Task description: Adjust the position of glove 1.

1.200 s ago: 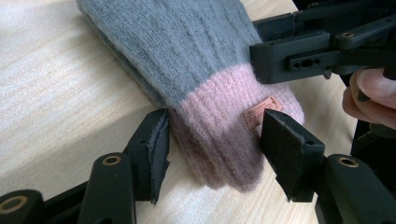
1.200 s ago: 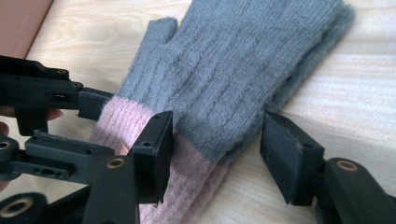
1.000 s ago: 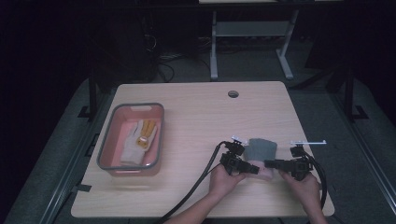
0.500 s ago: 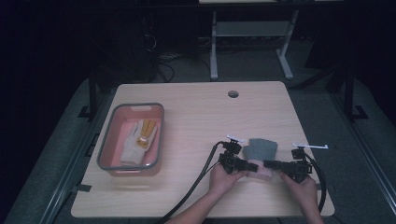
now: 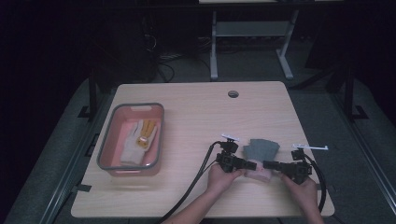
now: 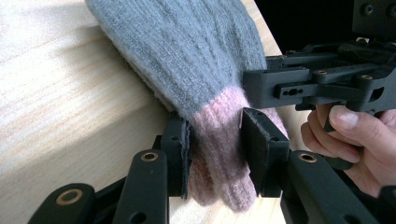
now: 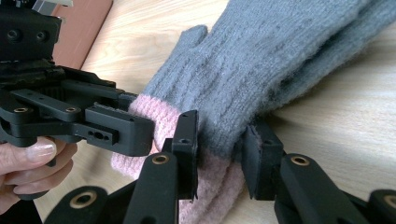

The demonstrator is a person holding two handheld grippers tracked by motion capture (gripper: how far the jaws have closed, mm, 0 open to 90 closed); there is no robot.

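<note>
Nearest to us, we are holding the left gripper (image 5: 254, 164) and the right gripper (image 5: 267, 164) at the table's (image 5: 196, 121) near edge, their tips facing each other across the mitten's (image 5: 260, 150) cuff (image 5: 259, 174).

Left gripper (image 6: 215, 144): we are seeing its jaws standing narrowly apart with the pink cuff (image 6: 217, 154) between them; one pad is pressing the knit, the other is sitting right at it, so we are taking it as gripped.

Right gripper (image 7: 219, 154): its jaws are closing on the mitten (image 7: 261, 65) where grey meets pink, the wool bunching between the pads.

Mitten (image 6: 187, 51): grey body, pink cuff, lying flat on the table near the front right, thumb pointing away from the right gripper, fingertip end pointing away from us.

Farther off to the left, we are seeing a pink bin (image 5: 112, 140) with a grey rim, well apart from the mitten, holding a white glove (image 5: 133, 148) with yellow markings.

Farthest, a round hole (image 5: 233, 94) is sitting in the table near its far edge.
</note>
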